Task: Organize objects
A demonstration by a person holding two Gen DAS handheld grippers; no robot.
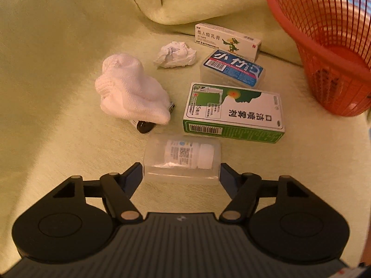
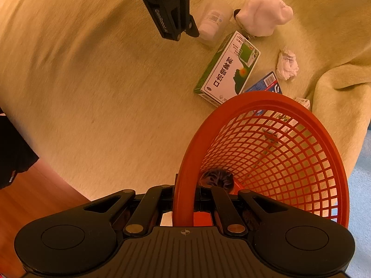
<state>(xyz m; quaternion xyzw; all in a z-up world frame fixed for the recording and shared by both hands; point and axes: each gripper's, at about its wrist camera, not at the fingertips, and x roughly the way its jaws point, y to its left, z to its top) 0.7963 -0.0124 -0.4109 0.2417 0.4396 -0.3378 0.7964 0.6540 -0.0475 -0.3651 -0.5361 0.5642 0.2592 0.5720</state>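
Observation:
My left gripper [image 1: 181, 169] is open, its two fingers flanking the ends of a clear plastic case [image 1: 182, 159] with a white pill bottle inside, lying on the green blanket. Beyond it are a green-and-white spray box [image 1: 234, 111], a blue floss box [image 1: 233, 69], a white ointment box [image 1: 228, 40], a crumpled tissue [image 1: 176, 54] and a rolled white sock [image 1: 132, 95]. My right gripper [image 2: 184, 199] is shut on the rim of the red mesh basket [image 2: 266, 97], which is tilted towards the objects. A dark item [image 2: 216, 177] lies at its bottom.
A small black object [image 1: 145, 126] pokes out from under the sock. The blanket bunches into a fold [image 1: 162, 4] behind the boxes. Wooden floor [image 2: 34, 197] shows past the blanket's edge at lower left. A dark sleeve [image 2: 11, 157] is at the left edge.

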